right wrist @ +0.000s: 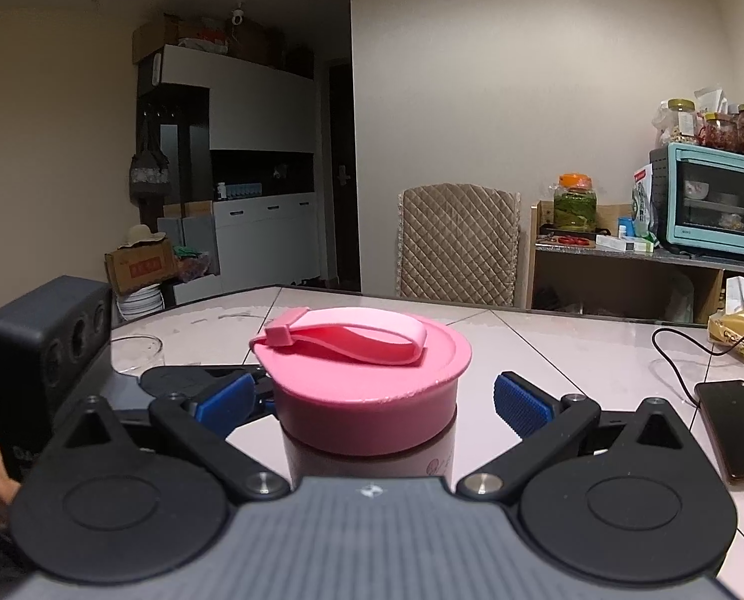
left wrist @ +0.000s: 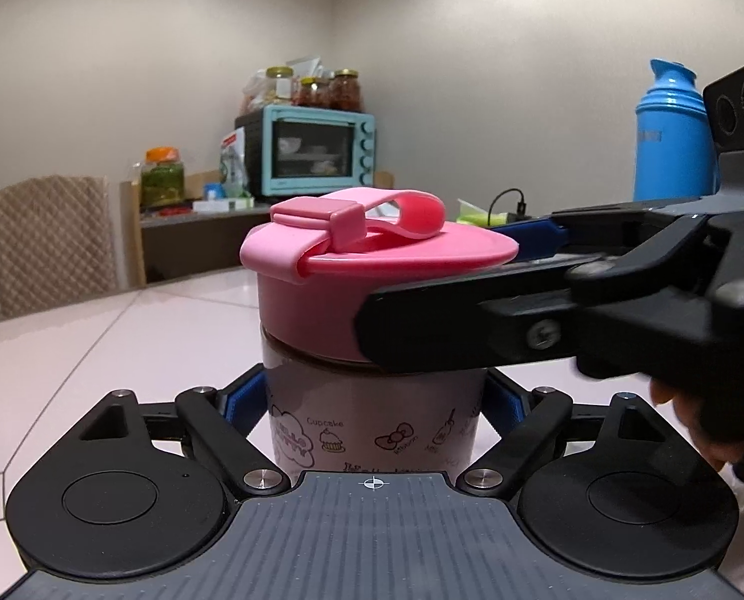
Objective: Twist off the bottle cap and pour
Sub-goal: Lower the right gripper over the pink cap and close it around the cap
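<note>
1. The left gripper [left wrist: 374, 402] pinches the lower body of the translucent pink cartoon-printed bottle [left wrist: 372, 430], its blue pads pressed against both sides. The bottle stands upright on the glossy pale-pink tiled table [left wrist: 121, 340].
2. The left camera shows the right gripper [right wrist: 387, 395] coming in from the side at the level of the round pink screw cap with a looped strap [left wrist: 372, 270], one black finger lying across the cap's front.
3. Only the right camera shows that gripper's spread: its right blue pad [right wrist: 522, 402] stands apart from the cap with a clear gap. I cannot tell whether the left pad touches.
4. Right camera only: beyond the left gripper sits a clear glass cup [right wrist: 136, 350]; off to the right gripper's right lie a dark smartphone [right wrist: 732, 430] and a black cable [right wrist: 682, 360].
5. Left camera only: a blue thermos flask [left wrist: 672, 145] stands behind the right gripper.
6. Both cameras catch the teal toaster oven [right wrist: 712, 200] against the far wall.
</note>
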`<control>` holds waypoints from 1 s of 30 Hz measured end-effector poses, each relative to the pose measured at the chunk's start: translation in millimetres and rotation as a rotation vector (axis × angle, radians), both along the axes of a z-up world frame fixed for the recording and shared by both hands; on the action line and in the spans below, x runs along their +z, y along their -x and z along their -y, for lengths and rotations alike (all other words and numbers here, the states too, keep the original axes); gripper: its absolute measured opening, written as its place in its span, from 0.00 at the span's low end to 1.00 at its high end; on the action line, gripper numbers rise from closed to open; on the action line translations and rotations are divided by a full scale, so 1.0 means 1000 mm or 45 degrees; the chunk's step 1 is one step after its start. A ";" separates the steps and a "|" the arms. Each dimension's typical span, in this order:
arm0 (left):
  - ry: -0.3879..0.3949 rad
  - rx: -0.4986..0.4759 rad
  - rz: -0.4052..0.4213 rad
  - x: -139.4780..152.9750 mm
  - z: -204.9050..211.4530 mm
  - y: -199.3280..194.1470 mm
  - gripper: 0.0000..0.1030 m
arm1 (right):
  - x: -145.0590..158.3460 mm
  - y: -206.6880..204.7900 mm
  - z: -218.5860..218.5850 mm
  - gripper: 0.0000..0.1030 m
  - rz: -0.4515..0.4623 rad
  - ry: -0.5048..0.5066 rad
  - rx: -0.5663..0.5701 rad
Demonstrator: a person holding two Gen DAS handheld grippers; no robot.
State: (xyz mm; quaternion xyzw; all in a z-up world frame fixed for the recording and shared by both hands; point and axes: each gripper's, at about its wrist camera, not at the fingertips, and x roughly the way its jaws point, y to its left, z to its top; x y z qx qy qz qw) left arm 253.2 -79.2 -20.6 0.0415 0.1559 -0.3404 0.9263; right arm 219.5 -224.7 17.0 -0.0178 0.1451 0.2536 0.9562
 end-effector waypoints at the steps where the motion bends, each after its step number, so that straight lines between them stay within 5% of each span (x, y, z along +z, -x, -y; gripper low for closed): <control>1: 0.000 -0.001 0.000 0.000 0.000 0.000 0.87 | 0.000 -0.002 -0.001 1.00 -0.006 0.000 0.000; 30: -0.001 -0.008 0.019 -0.003 -0.004 -0.003 0.87 | -0.001 -0.024 -0.013 0.97 -0.064 0.015 -0.058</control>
